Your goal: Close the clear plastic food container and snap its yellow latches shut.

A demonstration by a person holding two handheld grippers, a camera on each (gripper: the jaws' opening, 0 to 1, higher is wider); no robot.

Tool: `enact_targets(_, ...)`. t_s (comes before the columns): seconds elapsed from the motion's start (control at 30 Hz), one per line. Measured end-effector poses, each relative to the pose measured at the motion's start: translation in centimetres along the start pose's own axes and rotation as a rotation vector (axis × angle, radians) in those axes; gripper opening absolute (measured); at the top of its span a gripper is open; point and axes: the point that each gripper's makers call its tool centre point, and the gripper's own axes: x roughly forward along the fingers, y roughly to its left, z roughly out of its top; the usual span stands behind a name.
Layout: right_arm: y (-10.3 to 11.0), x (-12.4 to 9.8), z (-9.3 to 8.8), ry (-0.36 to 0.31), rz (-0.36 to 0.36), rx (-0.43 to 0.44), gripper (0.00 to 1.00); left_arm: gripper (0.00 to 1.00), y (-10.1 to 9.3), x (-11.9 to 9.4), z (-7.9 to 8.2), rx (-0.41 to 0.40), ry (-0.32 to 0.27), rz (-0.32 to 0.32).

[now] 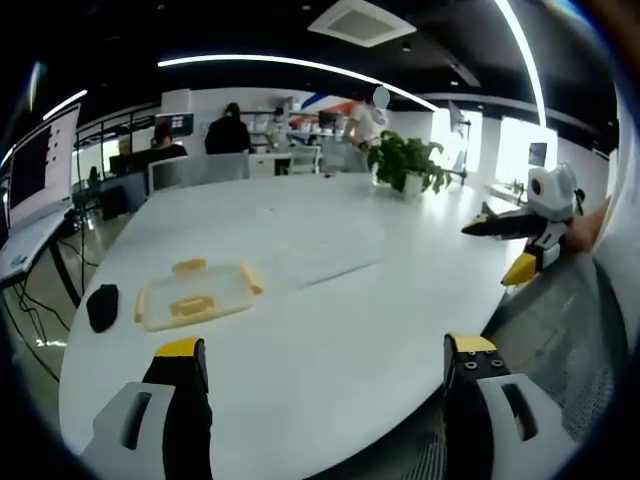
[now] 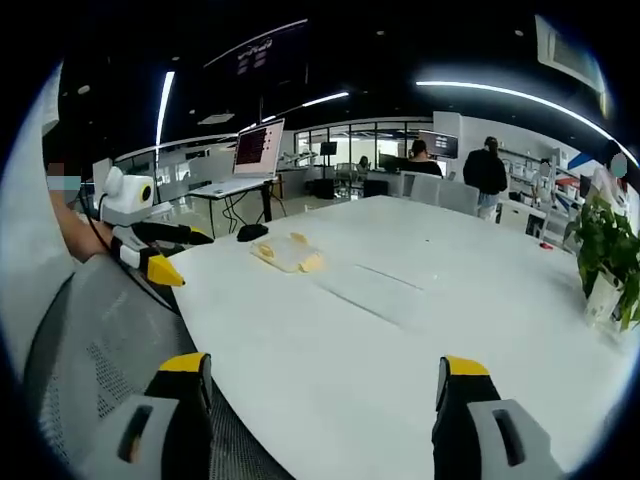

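Two hand-held grippers are present. Left hand-held gripper (image 1: pixel 325 365): jaws spread wide, yellow-tipped, holding nothing and touching nothing, raised above the near edge of the bench (image 1: pixel 330 300). Right hand-held gripper (image 2: pixel 320 380): jaws likewise spread wide, empty, above the near edge of the same bench. Each hand-held gripper also appears in the other's view, beyond the bench edge beside the person, with jaws apart and nothing between them.

Item count on the bench:
- One clear plastic food container (image 1: pixel 195 293), lying flat near the left edge of the bench in the left gripper view, well apart from both hand-held grippers. In the right gripper view it sits toward the far left edge.
- Yellow latches (image 1: pixel 189 266): three can be counted in the left gripper view, one at the far side, one at the right side and one lying across the clear surface. Whether the lid is seated cannot be determined.
- One small black object (image 1: pixel 102 306), at the bench edge just left of the container.
- One potted plant (image 1: pixel 408 163), at the far edge of the bench.

Background: several people stand or sit at desks beyond the bench, and one monitor (image 2: pixel 258 147) stands on a separate desk.
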Motion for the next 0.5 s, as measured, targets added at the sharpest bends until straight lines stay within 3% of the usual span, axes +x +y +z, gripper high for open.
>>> enact_targets(0.5,-0.24,-0.23,-0.46,0.007,-0.022,0.0,0.92,0.96,-0.46,-0.07,-0.52,0.01,0.018,-0.012)
